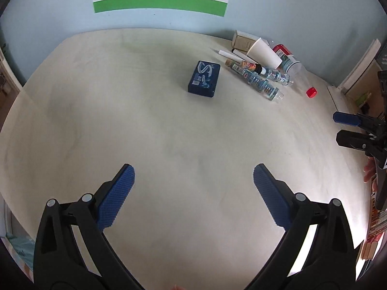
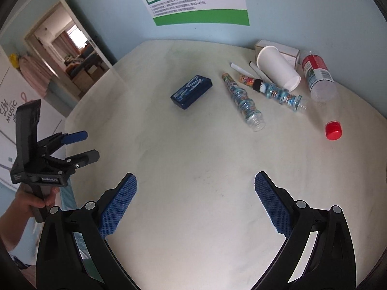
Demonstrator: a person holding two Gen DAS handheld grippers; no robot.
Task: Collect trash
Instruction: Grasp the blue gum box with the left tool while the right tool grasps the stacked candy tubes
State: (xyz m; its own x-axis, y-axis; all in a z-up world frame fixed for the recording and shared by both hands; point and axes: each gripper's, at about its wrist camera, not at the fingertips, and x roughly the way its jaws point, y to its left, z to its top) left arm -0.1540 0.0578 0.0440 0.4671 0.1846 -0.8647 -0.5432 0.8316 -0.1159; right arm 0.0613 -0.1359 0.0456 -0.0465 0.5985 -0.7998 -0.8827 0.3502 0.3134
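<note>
The trash lies in a loose cluster at the far right of the pale table [image 2: 193, 159], close to the blue wall [image 2: 302, 12]. Nearest the middle sits a dark blue box [image 2: 191, 91], flat and on its own, apart from the rest. To its right two crushed clear bottles [image 2: 244, 101] lie on their sides with their open necks pointing toward you, a small black-capped tube [image 2: 249, 81] between their far ends. Behind them a white paper cup [image 2: 278, 68] lies tipped over, its base resting against the second bottle, with a white pen [image 2: 238, 68] beside it and a small cardboard box [image 2: 280, 48] at the wall. A bigger clear bottle with a red label [image 2: 318, 75] lies at the right of the cup, and a red cap [image 2: 333, 130] stands alone nearer to you. Your right gripper [image 2: 195, 188] hangs above bare table with its blue pads spread wide, holding nothing. Your left gripper [image 1: 194, 180] is likewise spread wide and empty, over the table's near left side, well apart from the trash. A green-and-white poster [image 2: 198, 0] hangs on the wall above.
</note>
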